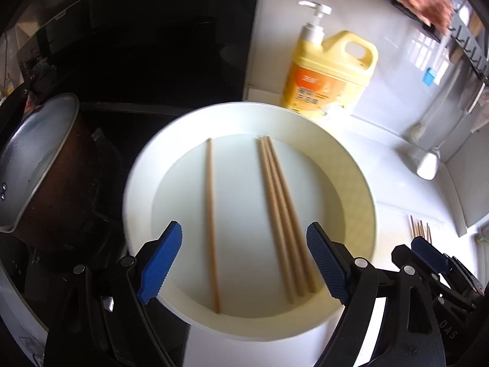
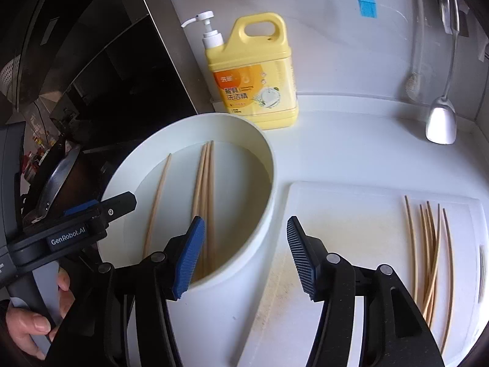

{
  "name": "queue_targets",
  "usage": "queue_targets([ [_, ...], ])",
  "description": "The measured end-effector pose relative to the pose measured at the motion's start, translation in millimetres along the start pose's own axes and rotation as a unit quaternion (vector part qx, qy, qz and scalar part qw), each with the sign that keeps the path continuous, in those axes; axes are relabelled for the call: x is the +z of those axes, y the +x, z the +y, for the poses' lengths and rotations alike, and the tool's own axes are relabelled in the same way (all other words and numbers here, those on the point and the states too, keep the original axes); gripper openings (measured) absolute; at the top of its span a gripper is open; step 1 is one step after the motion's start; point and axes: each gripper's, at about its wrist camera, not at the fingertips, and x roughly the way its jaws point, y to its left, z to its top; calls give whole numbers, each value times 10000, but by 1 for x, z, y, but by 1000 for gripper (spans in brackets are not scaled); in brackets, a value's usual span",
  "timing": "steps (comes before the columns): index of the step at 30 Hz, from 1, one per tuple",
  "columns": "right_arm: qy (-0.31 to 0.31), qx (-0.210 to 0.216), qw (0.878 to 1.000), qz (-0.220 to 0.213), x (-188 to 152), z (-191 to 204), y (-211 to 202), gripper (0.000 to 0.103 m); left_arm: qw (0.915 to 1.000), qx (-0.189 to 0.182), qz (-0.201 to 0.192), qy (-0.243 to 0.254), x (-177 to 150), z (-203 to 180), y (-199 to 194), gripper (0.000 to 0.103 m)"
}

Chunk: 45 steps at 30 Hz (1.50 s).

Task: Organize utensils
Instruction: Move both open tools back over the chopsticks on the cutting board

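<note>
White counter (image 2: pixel 351 153): both tongs — left gripper (image 1: pixel 244 263), right gripper (image 2: pixel 244 253) — open and empty. Next, grab chopsticks (image 1: pixel 284 214) from the bowl (image 1: pixel 137 183).

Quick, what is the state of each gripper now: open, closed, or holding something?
Left gripper: open, holding nothing, above the white basin.
Right gripper: open, holding nothing, over the basin's edge.

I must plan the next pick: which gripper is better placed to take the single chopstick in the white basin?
Probably left: the left gripper hangs open over the basin, above the single chopstick. The right gripper straddles the rim.
</note>
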Motion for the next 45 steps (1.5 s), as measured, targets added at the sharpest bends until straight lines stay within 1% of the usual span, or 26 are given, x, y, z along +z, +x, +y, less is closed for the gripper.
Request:
queue_targets([
  [8,224,-531,9983,-84,-31,-60,-35,56,9986,-349,-20,401,-16,-61,-7,84],
  [14,558,-906,9943,-72,-55,-113,-60,56,9955,-626,49,707,-32,-109,-6,85],
  [18,718,-1110,9912,-7,-68,-143,-71,56,9933,-736,155,873,-46,-140,-4,85],
  [23,838,-1299,9880,26,-79,-171,-82,56,9913,-793,245,1021,-61,-169,-1,85],
  [28,865,-1318,9875,28,-85,-190,-88,56,9902,-767,335,1117,-75,-193,5,85],
  [32,931,-1269,9875,35,-90,-202,-88,56,9895,-667,390,1222,-83,-207,10,85],
  [45,1012,-1157,9880,131,-98,-229,-78,56,9879,-465,562,1370,-100,-236,32,85],
])
